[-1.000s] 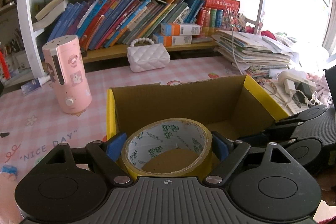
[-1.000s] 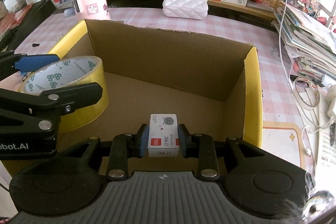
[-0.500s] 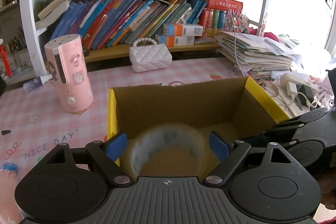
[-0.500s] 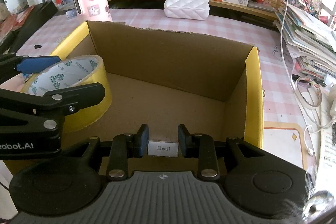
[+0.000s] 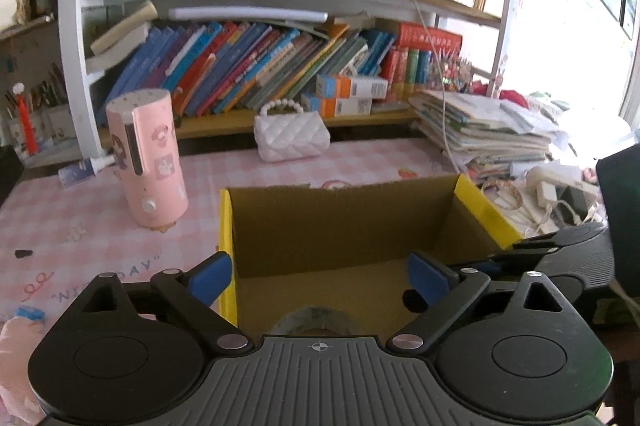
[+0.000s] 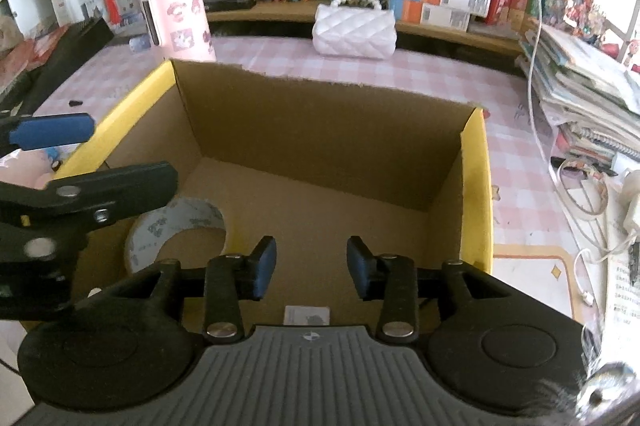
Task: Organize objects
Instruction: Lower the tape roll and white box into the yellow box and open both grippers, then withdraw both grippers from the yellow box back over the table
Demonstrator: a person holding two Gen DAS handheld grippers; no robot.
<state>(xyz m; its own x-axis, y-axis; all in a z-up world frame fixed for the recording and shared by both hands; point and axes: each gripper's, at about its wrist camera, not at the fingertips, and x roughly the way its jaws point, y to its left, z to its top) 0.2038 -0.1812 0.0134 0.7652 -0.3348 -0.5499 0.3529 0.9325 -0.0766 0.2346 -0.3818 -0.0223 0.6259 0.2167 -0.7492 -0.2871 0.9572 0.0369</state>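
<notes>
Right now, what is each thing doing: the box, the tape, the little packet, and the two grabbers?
Cardboard box: open on top, standing on the desk.
Tape roll: inside the box, tilted and blurred, free of any grip.
Small packet: lying on the box floor, let go.
Left gripper: fingers just spread wide, nothing between them.
Right gripper: fingers just opened, nothing between them.
Pink canister: upright beside the box.

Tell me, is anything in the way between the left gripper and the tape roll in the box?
Nothing visible. The left gripper hangs open above the tape roll, which lies inside the cardboard box.
</notes>
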